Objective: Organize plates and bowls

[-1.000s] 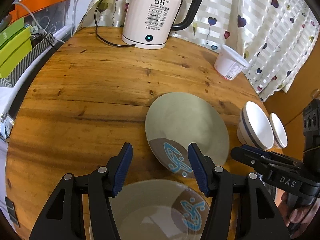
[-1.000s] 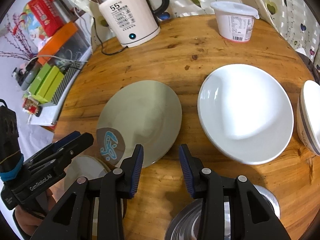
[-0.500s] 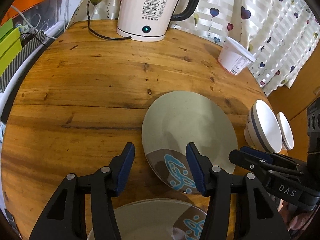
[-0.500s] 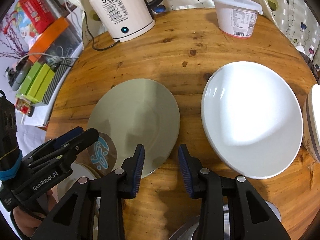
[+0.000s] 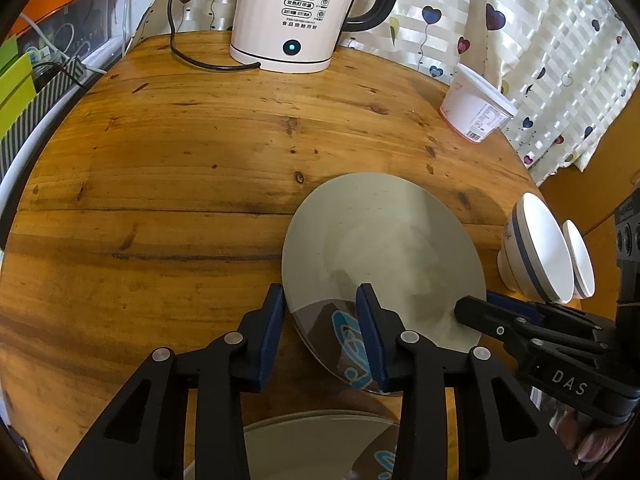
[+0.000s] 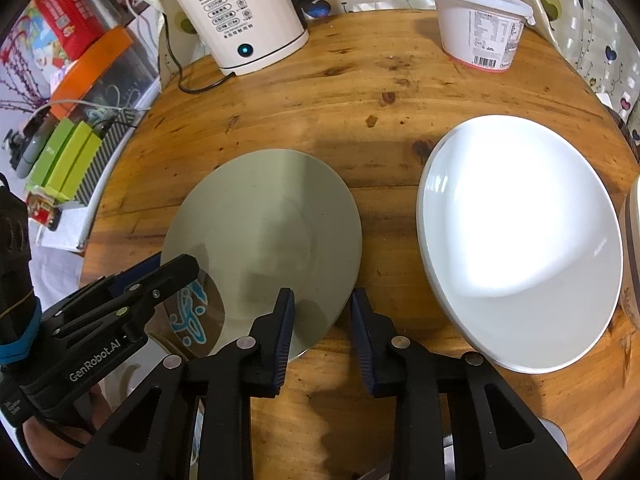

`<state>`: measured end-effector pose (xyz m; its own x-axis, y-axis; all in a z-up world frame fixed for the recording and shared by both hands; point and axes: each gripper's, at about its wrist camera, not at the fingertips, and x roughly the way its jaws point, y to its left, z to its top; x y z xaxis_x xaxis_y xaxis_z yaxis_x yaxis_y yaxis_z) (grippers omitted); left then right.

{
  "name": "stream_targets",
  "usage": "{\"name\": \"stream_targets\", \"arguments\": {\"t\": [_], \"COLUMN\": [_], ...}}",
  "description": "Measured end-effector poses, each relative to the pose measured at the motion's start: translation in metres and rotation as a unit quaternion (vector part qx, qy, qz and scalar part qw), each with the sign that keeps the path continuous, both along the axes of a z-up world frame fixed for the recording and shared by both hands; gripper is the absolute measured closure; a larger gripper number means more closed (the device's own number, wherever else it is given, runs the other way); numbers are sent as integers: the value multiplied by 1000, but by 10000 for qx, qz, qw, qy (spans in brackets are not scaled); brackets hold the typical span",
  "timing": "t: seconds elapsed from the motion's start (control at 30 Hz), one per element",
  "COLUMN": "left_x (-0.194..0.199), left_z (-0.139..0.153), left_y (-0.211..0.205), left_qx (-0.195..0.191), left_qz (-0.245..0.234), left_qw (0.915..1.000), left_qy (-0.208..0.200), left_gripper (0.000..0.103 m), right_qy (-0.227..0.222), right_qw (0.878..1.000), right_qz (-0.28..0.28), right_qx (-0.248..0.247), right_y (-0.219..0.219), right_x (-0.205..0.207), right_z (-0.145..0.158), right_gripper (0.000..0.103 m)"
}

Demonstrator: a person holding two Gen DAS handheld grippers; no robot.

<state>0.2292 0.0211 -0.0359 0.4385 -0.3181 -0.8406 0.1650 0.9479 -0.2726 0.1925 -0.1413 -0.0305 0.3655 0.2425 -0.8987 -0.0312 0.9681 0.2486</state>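
Note:
A grey-green plate with a brown and blue patch [image 5: 384, 248] [image 6: 272, 232] lies on the round wooden table. My left gripper [image 5: 320, 312] is open, its jaws straddling the plate's near-left rim; it also shows in the right wrist view [image 6: 176, 268]. My right gripper [image 6: 322, 308] is open, straddling the plate's near-right rim; it also shows in the left wrist view [image 5: 480, 312]. A second matching plate [image 5: 320, 444] lies below the left gripper. A large white plate [image 6: 520, 240] lies to the right. Two white bowls with a blue stripe [image 5: 536, 248] stand at the right edge.
A white electric kettle [image 5: 304, 12] [image 6: 240, 12] with its cord stands at the back. A white plastic tub [image 5: 476, 108] [image 6: 480, 24] stands at the back right. Green and orange boxes [image 6: 64, 152] lie off the table's left. Curtain behind.
Both grippers have moved forward and closer to the patterned plate, now reaching its near rim on either side. The plate itself has not moved.

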Motion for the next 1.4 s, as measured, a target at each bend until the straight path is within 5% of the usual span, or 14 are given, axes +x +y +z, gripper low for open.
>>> {"name": "stream_targets", "arguments": {"t": [1.4], "left_x": [-47], "left_z": [30], "left_y": [16], "left_qx": [-152], "left_qz": [333], "left_qw": [9984], "left_qy": [-427], "left_gripper": [65], "right_qy": [-530], "right_qw": [9980], "right_qz": [306], "right_qx": [177], "right_y": [6], "right_x": [-26], "right_z": [30], "right_gripper": [76]}}
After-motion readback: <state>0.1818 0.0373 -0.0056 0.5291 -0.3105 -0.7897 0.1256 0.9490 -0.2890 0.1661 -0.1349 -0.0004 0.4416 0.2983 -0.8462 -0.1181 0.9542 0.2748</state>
